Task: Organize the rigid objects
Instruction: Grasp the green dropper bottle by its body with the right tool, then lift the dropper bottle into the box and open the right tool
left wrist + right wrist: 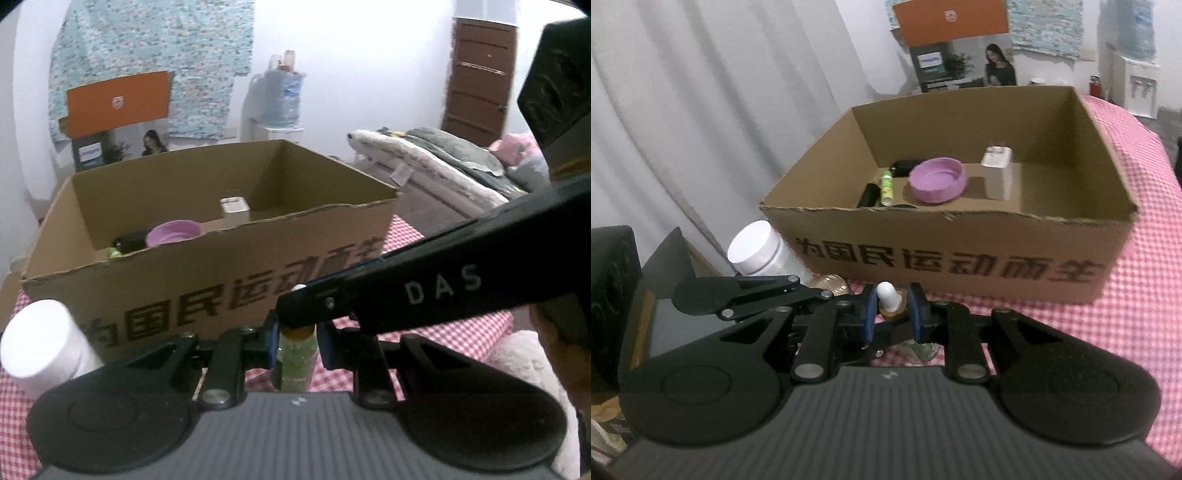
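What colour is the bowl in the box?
Purple-pink. The bowl shows best in the right wrist view.

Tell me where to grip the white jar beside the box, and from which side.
Grip the white jar across its round body just under the lid, coming from the near side: it stands upright, and the box blocks the far side.

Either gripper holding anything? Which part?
Both grip one small bottle: left gripper clamps its green body just below the cap, right gripper clamps the brown cap under the white tip.
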Demonstrator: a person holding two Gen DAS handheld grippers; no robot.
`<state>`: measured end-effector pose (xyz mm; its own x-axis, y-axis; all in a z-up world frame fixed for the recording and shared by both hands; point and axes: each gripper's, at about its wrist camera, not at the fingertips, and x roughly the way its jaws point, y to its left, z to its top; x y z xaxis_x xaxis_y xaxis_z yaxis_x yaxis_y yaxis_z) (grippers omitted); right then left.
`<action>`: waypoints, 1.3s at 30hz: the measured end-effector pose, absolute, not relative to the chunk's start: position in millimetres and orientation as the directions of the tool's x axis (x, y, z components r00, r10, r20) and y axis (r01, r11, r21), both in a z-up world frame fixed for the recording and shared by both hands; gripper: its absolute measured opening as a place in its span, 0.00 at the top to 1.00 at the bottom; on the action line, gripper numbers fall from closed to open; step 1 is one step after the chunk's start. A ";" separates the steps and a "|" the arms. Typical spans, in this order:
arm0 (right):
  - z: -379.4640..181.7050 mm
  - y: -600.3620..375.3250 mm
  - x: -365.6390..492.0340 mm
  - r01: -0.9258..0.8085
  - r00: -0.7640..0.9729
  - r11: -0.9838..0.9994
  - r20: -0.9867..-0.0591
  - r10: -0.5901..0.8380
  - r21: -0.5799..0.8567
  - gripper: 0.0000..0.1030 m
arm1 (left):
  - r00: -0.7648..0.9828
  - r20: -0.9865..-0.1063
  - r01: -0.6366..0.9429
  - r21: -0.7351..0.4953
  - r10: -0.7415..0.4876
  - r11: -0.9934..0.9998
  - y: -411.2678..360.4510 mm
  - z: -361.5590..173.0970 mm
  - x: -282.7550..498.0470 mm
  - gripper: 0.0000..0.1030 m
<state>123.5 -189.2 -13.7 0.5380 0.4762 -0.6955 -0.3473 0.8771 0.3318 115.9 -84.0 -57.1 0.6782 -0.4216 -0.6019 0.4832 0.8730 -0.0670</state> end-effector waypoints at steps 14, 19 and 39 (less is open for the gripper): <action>-23.5 -194.4 126.4 -0.328 0.521 0.875 -0.705 0.481 0.355 0.69 | 0.664 -0.635 0.516 0.007 -0.395 0.857 -96.5 -66.9 115.3 0.66; -31.2 -192.7 126.7 -0.330 0.508 0.878 -0.719 0.475 0.347 0.69 | 0.659 -0.654 0.518 0.036 -0.372 0.854 -104.7 -78.8 116.6 0.66; -25.6 -192.8 121.6 -0.346 0.527 0.888 -0.721 0.450 0.301 0.73 | 0.690 -0.627 0.510 0.065 -0.362 0.858 -112.0 -84.5 104.4 0.68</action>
